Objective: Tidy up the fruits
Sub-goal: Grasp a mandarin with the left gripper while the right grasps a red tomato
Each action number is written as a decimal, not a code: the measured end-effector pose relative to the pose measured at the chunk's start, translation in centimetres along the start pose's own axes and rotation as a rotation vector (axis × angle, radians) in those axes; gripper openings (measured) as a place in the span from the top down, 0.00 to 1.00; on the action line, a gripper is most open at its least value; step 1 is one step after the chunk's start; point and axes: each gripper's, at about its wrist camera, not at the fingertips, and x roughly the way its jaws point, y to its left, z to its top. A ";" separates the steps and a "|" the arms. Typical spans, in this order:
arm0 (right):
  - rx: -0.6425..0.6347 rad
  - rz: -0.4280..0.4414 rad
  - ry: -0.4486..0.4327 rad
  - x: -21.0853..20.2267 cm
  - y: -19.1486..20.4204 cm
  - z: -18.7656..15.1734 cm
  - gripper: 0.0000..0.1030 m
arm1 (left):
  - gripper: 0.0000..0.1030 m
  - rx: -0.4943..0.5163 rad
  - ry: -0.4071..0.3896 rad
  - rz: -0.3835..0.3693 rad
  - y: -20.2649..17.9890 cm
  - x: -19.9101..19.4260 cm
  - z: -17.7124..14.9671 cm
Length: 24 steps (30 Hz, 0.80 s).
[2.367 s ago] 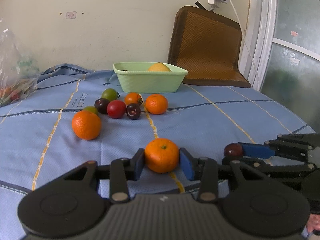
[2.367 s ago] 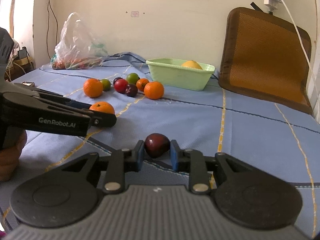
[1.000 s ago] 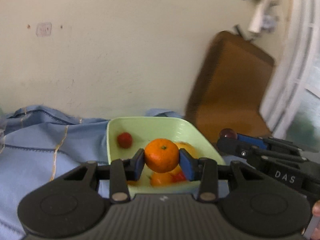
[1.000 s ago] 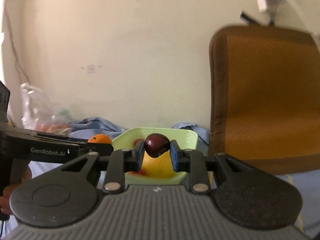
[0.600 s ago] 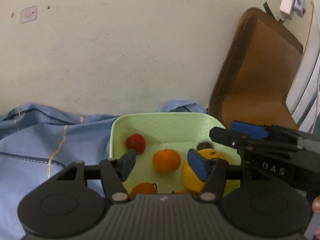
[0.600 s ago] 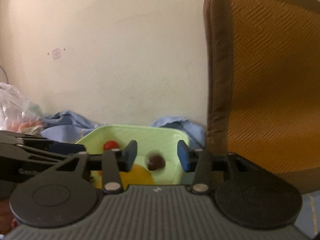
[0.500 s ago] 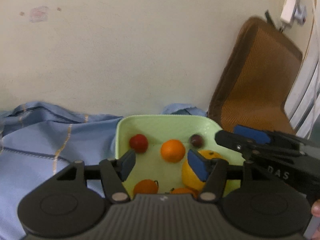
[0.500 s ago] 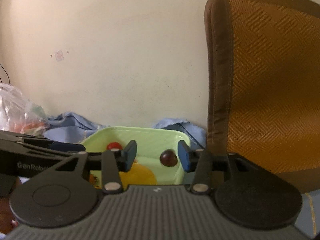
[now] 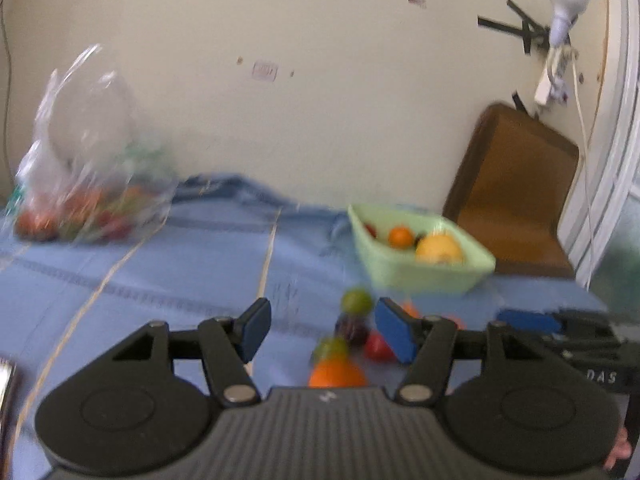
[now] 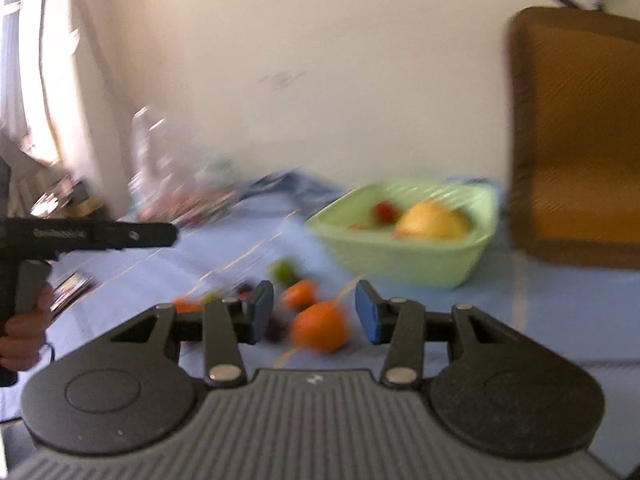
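both tongs, left (image 9: pixel 320 330) and right (image 10: pixel 314 312), released and empty, loose fruit just ahead: orange (image 10: pixel 319 327) between right tips looks firm, smooth, rolls easily, pinch across its middle, bowl (image 10: pixel 404 258) beyond

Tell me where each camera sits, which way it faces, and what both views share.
Left wrist: rides the left gripper, facing across the blue cloth toward the wall; its open jaws and the right gripper show.
Right wrist: rides the right gripper, facing the green bowl; its open jaws, the left gripper and a hand show.
Shared: bowl, loose fruit, brown cushion.
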 end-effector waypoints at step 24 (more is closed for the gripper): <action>-0.380 0.051 0.266 9.6 5.1 1.3 0.63 | 0.60 0.141 0.060 0.021 -2.2 2.6 -4.0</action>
